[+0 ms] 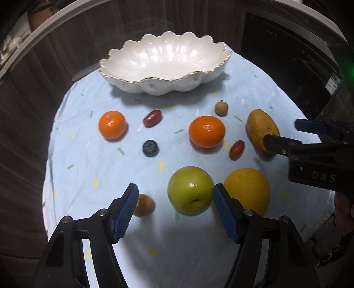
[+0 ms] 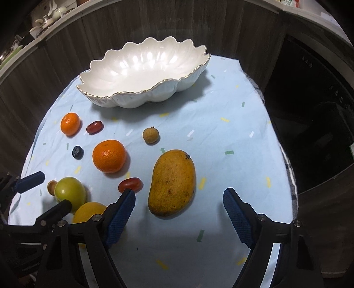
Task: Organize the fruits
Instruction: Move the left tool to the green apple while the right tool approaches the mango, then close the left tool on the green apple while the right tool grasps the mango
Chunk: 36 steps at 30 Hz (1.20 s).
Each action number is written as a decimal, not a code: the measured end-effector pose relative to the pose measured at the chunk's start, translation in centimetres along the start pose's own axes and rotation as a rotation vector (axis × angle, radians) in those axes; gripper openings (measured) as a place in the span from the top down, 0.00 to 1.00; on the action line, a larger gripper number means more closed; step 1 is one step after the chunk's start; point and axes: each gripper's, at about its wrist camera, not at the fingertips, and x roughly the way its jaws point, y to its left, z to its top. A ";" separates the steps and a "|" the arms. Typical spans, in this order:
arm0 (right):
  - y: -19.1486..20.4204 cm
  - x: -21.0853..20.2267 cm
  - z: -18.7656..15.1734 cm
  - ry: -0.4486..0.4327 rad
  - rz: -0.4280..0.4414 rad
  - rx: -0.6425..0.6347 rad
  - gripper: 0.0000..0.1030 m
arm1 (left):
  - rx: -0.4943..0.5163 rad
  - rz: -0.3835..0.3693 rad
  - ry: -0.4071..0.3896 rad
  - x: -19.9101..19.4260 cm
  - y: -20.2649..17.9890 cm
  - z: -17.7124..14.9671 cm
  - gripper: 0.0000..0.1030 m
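A white scalloped bowl (image 1: 163, 66) stands empty at the back of the table, also in the right wrist view (image 2: 143, 73). Fruits lie loose in front of it. My left gripper (image 1: 176, 197) is open, its jaws either side of a green apple (image 1: 190, 189), just above it. My right gripper (image 2: 179, 201) is open around the near end of a yellow mango (image 2: 172, 182); it shows in the left wrist view (image 1: 285, 135). Two mandarins (image 1: 206, 131) (image 1: 112, 125), a yellow orange (image 1: 247, 190), two red grape tomatoes (image 1: 236, 149) (image 1: 152, 118), a blueberry (image 1: 150, 148) and two longans (image 1: 221, 108) (image 1: 143, 205) lie around.
A pale blue cloth (image 2: 221, 141) with small coloured marks covers the table. Dark wood panels (image 2: 199, 28) run behind it and a dark appliance (image 2: 320, 121) stands at the right. A shelf with crockery (image 2: 48, 17) is at the upper left.
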 end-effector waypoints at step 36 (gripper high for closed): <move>0.6 3.7 0.7 0.072 0.012 0.018 0.52 | -0.116 -0.286 0.083 3.0 1.8 0.4 0.53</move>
